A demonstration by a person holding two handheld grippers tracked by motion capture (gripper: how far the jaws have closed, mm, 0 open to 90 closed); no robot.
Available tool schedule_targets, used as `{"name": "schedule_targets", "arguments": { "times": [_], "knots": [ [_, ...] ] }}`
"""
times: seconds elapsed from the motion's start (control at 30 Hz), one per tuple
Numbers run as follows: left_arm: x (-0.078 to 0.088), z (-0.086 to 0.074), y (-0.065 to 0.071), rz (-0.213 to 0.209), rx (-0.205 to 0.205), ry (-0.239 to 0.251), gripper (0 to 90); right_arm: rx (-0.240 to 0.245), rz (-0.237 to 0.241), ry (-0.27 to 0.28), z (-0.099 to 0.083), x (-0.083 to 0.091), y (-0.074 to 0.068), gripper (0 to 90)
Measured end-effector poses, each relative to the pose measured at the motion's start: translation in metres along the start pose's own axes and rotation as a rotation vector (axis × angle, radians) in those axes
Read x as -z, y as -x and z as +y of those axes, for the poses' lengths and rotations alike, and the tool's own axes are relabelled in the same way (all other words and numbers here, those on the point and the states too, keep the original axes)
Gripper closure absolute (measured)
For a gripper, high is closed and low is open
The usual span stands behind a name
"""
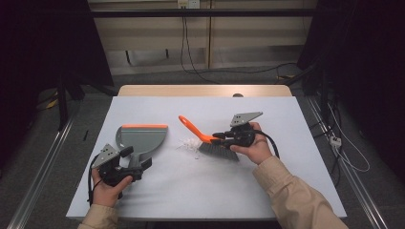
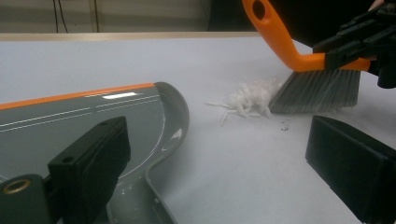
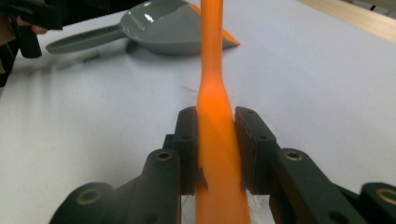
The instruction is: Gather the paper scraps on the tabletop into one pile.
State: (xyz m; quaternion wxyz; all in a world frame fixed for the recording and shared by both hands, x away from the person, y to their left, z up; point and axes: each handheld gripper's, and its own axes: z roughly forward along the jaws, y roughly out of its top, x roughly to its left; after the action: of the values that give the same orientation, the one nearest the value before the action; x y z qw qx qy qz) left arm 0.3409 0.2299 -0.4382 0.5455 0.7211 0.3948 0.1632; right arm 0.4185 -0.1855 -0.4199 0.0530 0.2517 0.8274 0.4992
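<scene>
Left gripper (image 1: 136, 164): nearest the desk's front edge, at its left; its jaws stand wide apart, one over the dustpan's handle, the other over bare desk, pressing on nothing.
Dustpan (image 1: 142, 138): grey, lying flat just beyond the left gripper, its orange lip (image 1: 144, 126) turned toward the far edge.
Open desk (image 1: 200, 186): a broad white stretch lies bare between the two forearms, and more along the right side.
Right gripper (image 1: 218, 137): right of centre, its jaws closed tight on the brush's orange handle.
Brush (image 1: 217, 149): grey bristles down on the desk, its handle (image 1: 191, 128) rising up and left.
White shreds (image 1: 190, 144): a small heap touching the bristles' left end, between brush and dustpan.
Far edge: bare desk runs beyond the brush.
</scene>
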Motion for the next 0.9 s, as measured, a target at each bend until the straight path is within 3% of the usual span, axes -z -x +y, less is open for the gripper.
{"name": "schedule_targets", "arguments": {
  "times": [0.2, 0.27, 0.33, 0.47, 0.6, 0.9],
  "knots": [
    [0.000, 0.001, 0.001, -0.004, 0.004, 0.008, 6.4, -0.067, -0.060, 0.071, 0.012, 0.003, -0.011, 71.6],
    [0.000, 0.001, 0.002, -0.005, 0.000, 0.007, 6.4, -0.119, -0.116, 0.106, 0.017, 0.003, -0.017, 71.6],
    [0.000, 0.002, 0.002, -0.005, -0.004, 0.010, 6.4, -0.135, -0.164, 0.120, 0.022, 0.001, -0.023, 71.6],
    [0.000, 0.002, 0.002, -0.005, -0.003, 0.010, 6.4, -0.201, -0.223, 0.148, 0.027, -0.008, -0.030, 71.7],
    [0.000, 0.002, 0.002, -0.009, -0.006, 0.009, 6.4, -0.222, -0.283, 0.159, 0.033, -0.024, -0.040, 71.6],
    [0.002, 0.002, 0.002, -0.011, -0.007, 0.014, 6.3, -0.279, -0.297, 0.158, 0.039, -0.075, -0.061, 71.6]
  ]
}}
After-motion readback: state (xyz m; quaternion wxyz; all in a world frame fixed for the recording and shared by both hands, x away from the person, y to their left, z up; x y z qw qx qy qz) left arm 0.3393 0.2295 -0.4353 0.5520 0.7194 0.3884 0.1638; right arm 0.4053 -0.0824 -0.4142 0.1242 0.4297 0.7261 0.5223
